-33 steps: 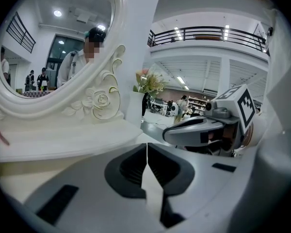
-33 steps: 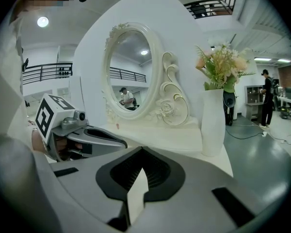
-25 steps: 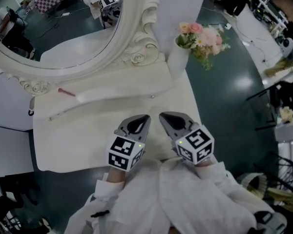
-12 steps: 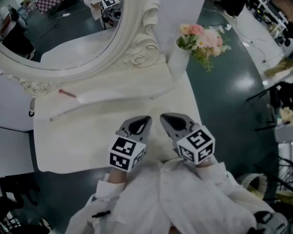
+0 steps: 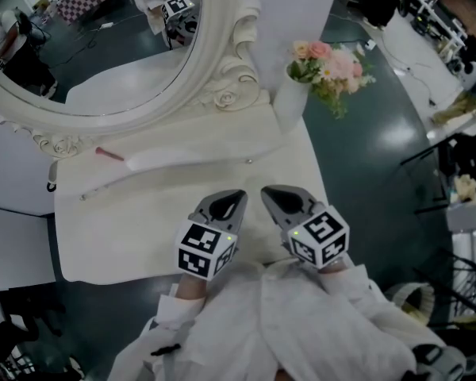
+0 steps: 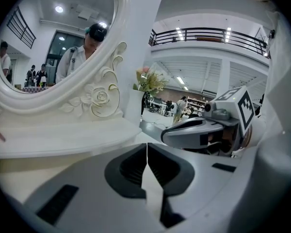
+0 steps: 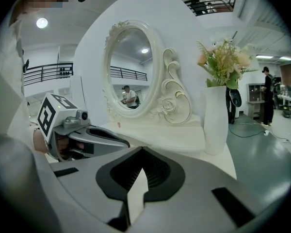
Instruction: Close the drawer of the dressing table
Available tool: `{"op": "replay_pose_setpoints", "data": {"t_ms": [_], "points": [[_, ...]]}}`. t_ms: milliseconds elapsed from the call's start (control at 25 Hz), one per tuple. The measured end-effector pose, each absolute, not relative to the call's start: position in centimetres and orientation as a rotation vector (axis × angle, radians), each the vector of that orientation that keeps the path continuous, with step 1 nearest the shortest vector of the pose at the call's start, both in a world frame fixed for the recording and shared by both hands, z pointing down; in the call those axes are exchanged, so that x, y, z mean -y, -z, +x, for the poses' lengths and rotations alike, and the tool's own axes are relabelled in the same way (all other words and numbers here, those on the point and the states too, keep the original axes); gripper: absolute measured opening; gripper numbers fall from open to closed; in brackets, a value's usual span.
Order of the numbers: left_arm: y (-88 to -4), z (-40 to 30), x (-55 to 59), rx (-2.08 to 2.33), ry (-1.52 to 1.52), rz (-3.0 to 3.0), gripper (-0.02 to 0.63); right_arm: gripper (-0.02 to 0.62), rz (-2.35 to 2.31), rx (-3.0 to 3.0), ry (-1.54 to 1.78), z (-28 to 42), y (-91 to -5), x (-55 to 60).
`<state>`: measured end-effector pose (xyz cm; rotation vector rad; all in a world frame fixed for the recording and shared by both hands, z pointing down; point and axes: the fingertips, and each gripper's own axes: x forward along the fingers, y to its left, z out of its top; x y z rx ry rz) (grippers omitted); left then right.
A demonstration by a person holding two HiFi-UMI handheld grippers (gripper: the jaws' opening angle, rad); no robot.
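The white dressing table [image 5: 127, 228] carries an oval mirror [image 5: 103, 46] and a raised back shelf [image 5: 198, 133]. Under the shelf runs a pale drawer front with a small knob [image 5: 248, 161]; how far out it stands I cannot tell. My left gripper [image 5: 236, 194] and right gripper [image 5: 264, 190] hover side by side over the tabletop's front right part, short of the knob. Both are shut and hold nothing. In the left gripper view the jaws [image 6: 146, 147] meet in a thin line, with the right gripper [image 6: 199, 132] beside them. The right gripper's jaws [image 7: 141, 153] are likewise together.
A white vase [image 5: 289, 98] with pink flowers [image 5: 329, 62] stands at the table's back right corner. A small pink stick [image 5: 109, 152] lies on the shelf's left end and a thin white rod [image 5: 103, 185] on the tabletop. The person's white sleeves [image 5: 262, 324] reach the front edge.
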<state>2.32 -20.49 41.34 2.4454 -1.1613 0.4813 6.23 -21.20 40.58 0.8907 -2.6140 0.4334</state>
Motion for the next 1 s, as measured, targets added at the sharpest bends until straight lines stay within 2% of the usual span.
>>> {"op": "replay_pose_setpoints", "data": {"t_ms": [1000], "points": [[-41.21, 2.44, 20.20, 1.139, -0.468, 2.450, 0.011, 0.006, 0.910, 2.595, -0.436, 6.58, -40.83, 20.87]]}}
